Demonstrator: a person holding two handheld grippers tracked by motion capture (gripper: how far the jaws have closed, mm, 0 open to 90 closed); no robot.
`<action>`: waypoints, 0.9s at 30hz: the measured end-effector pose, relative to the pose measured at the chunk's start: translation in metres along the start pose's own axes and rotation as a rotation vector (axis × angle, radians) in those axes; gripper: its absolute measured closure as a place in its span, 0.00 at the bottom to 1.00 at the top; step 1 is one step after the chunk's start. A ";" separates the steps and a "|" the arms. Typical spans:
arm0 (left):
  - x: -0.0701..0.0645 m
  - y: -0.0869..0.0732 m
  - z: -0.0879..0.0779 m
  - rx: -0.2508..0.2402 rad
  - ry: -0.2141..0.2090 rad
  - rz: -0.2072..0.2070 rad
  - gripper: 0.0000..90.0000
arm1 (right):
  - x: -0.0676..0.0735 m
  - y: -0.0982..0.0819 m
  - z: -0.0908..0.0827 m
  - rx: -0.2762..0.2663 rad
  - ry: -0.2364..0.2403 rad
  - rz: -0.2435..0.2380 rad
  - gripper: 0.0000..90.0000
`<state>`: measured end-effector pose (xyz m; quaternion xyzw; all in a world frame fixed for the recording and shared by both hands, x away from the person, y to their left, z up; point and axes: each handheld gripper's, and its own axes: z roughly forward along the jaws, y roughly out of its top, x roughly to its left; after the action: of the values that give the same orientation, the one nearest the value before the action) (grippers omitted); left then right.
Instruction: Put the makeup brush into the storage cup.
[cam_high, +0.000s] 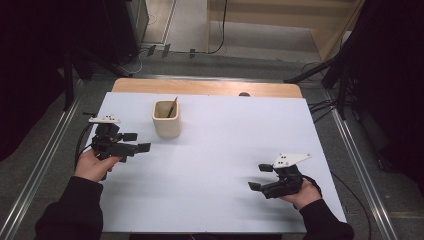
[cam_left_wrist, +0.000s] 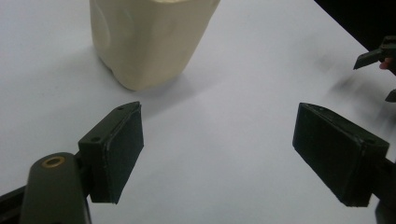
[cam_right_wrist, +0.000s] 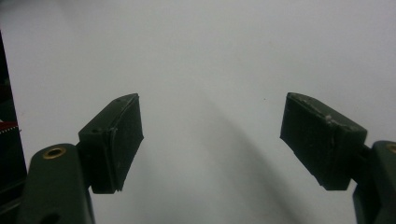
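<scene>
A cream cup (cam_high: 166, 119) stands on the white table sheet (cam_high: 220, 145) toward the back left, with a thin brown stick (cam_high: 172, 107) leaning inside it. My left gripper (cam_high: 137, 141) is held just left of the cup, its jaws wide apart and pointing right, nothing between them. In the left gripper view the cup (cam_left_wrist: 149, 39) sits ahead and left of the left gripper (cam_left_wrist: 219, 149). My right gripper (cam_high: 261, 177) hovers low at the front right, open and empty, and in its own view the right gripper (cam_right_wrist: 210, 144) frames bare white sheet.
The wooden table edge (cam_high: 205, 87) shows behind the sheet. Metal rails (cam_high: 47, 155) run along both sides of the table, and cables (cam_high: 320, 107) trail at the right. The other hand's gripper (cam_left_wrist: 376, 56) appears at the far right of the left gripper view.
</scene>
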<state>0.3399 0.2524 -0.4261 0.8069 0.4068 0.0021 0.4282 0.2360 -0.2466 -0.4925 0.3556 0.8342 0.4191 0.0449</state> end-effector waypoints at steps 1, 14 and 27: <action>-0.001 -0.001 0.000 -0.001 -0.002 0.001 0.19 | 0.000 0.000 0.000 -0.001 0.000 -0.001 0.24; -0.013 -0.019 0.006 0.040 -0.035 0.054 0.19 | 0.000 0.000 -0.001 -0.001 -0.003 -0.001 0.24; -0.026 -0.032 0.007 0.057 -0.051 0.108 0.19 | -0.001 0.000 -0.001 0.001 -0.008 0.005 0.24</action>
<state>0.3038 0.2402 -0.4438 0.8393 0.3518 -0.0070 0.4145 0.2359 -0.2479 -0.4919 0.3592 0.8334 0.4174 0.0472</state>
